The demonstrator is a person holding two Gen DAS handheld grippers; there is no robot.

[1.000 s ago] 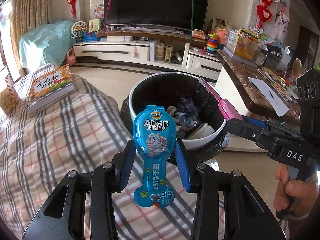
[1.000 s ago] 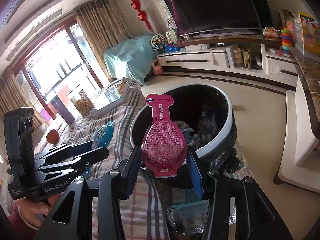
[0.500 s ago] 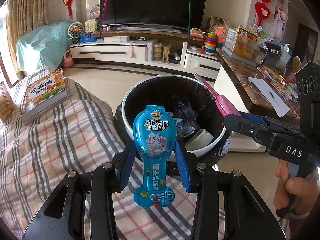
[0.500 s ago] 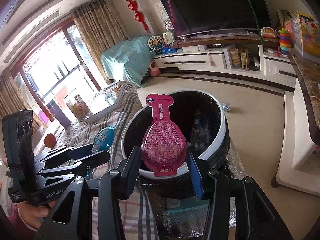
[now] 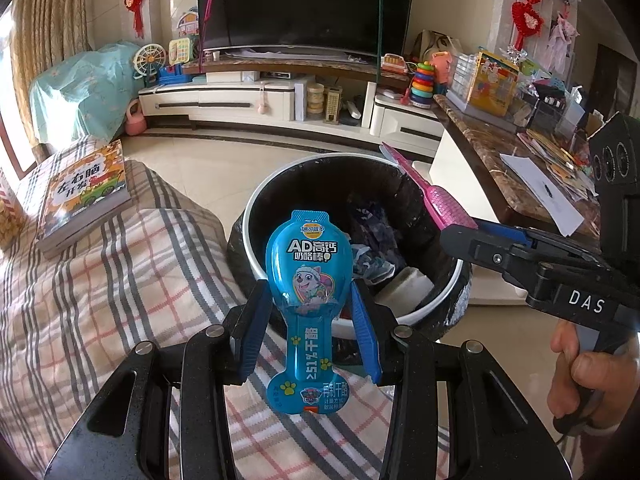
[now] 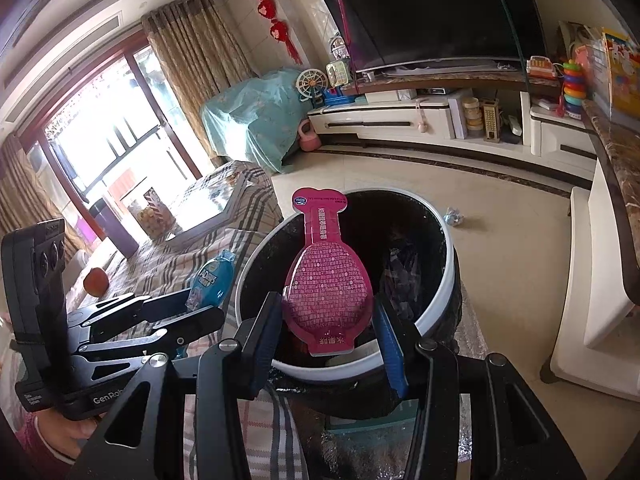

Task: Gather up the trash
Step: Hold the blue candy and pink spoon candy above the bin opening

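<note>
Left wrist: plaid-covered surface (image 5: 120,280) beside bin (image 5: 440,280); television (image 5: 300,0) beyond.

Blue wrapper (image 5: 308,280) reads "AD", ">51%"; right claw (image 5: 460,232) body, "DAS".

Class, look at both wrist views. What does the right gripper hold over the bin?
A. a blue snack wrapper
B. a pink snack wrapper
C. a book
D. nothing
B: the right gripper is closed on the pink snack wrapper above the bin; the blue wrapper sits in the left gripper.
</note>
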